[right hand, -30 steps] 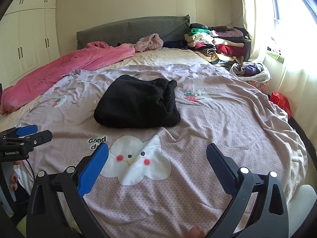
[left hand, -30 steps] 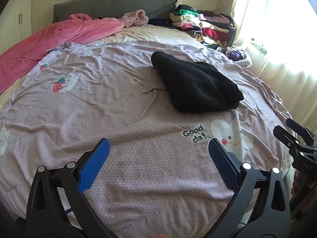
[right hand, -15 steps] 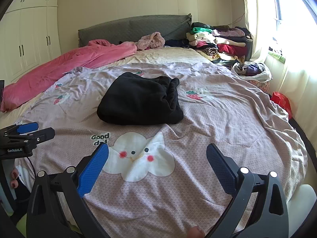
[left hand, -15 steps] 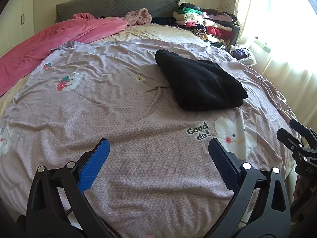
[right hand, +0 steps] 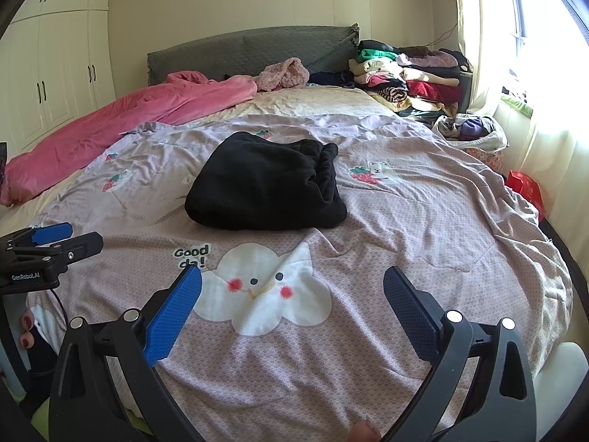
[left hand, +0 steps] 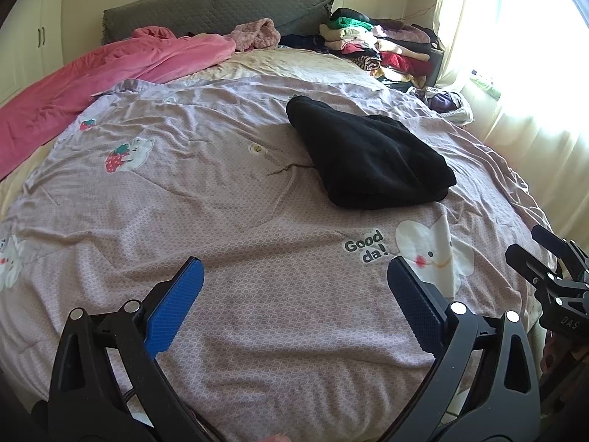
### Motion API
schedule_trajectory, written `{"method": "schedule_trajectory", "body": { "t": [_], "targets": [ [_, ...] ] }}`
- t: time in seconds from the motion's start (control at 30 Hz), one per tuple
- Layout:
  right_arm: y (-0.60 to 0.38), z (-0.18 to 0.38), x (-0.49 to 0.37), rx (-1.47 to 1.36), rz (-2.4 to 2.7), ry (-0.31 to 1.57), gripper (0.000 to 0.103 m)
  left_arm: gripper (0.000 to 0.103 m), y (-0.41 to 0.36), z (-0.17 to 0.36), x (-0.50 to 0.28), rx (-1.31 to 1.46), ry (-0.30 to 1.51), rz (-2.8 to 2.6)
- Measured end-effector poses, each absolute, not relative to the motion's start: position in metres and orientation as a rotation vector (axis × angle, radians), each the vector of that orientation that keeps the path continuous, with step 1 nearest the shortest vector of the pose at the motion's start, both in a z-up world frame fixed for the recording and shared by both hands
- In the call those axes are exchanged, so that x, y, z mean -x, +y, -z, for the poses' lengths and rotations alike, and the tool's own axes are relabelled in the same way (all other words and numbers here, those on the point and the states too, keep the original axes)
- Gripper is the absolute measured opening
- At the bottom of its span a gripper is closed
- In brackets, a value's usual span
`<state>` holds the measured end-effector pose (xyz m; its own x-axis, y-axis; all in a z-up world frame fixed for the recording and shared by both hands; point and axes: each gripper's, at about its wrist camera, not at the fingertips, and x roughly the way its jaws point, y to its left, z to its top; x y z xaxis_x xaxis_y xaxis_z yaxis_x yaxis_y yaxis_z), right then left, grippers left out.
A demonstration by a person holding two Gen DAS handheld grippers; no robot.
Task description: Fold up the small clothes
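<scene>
— On the bed, toward its middle and a little nearer the window edge, lies the black garment. Is it done?

— I'd say so. It sits as a compact bundle on the lilac bedspread, just beyond the "Good da!" print, with nothing touching it.

— And the tools?

— Both are back at the foot edge. The left gripper has its jaws spread wide with nothing between them, and so does the right gripper. Each is well apart from the garment.

— What has changed over the last second?

— Very little on the bed: the bundle keeps its shape and place. Both cameras have tipped up slightly, so the garment and the cloud print sit lower in each view than before. The grippers stayed open throughout.

— Meaning?

— My guess is that this piece is finished and the person is pausing or looking for the next one. The likely source is the clothes pile at the head corner by the window, or the basket beside that edge.

— Any risk?

— The bundle looks soft and thick; a bump could loosen it.
</scene>
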<state>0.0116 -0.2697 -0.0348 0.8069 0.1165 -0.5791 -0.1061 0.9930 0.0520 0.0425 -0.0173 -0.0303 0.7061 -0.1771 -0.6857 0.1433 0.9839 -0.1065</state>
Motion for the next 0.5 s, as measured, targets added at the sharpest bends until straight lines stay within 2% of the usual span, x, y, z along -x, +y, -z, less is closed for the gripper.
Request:
{"method": "schedule_trajectory", "body": {
  "t": [0.5],
  "targets": [
    [-0.2688, 0.0374, -0.0106, -0.018, -0.116, 0.623, 0.099, 0.094, -0.0164, 0.0282, -0.0422, 0.049, 0.765, 0.179]
  ]
}}
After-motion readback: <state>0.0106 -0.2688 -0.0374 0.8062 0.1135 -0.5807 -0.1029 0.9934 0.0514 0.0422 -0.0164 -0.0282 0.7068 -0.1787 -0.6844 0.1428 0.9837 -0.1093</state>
